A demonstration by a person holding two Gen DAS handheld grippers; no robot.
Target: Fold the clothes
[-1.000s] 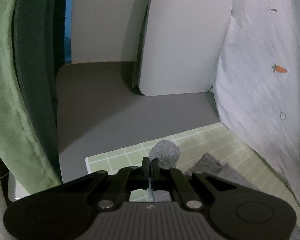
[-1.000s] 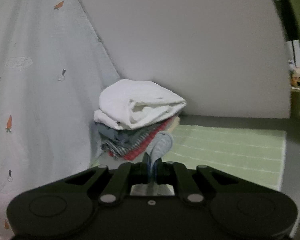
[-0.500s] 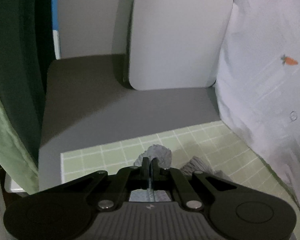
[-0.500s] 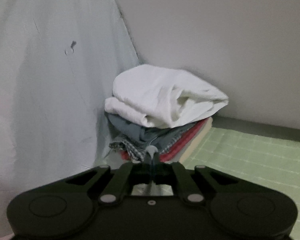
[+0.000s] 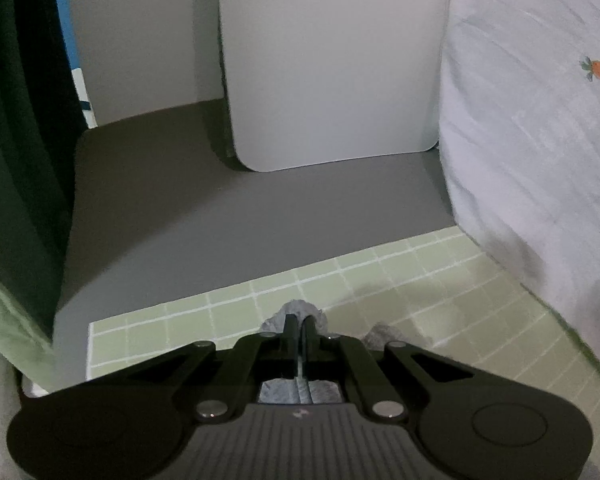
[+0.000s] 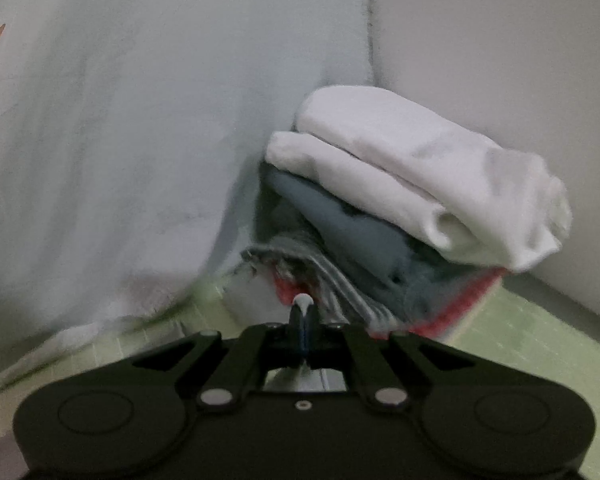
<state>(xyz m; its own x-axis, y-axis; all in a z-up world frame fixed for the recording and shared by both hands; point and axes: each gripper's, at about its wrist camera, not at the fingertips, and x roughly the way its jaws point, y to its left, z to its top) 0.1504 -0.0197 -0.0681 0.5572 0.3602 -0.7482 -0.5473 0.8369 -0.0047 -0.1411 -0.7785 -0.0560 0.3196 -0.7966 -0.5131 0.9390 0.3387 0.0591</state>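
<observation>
My left gripper is shut on a fold of grey cloth that bunches around its fingertips, low over the green checked mat. My right gripper is shut on a pale edge of cloth that sticks out past its tips. It is close to a stack of folded clothes: a white garment on top, blue-grey, striped and red pieces beneath. Most of the held cloth is hidden under the grippers.
A white sheet with carrot prints hangs on the right in the left view and on the left in the right view. A white board stands on the grey table. A green curtain hangs at left.
Both grippers have moved down and forward with the cloth. The right gripper has come much closer to the stack of folded clothes. Less cloth shows past the fingertips.
</observation>
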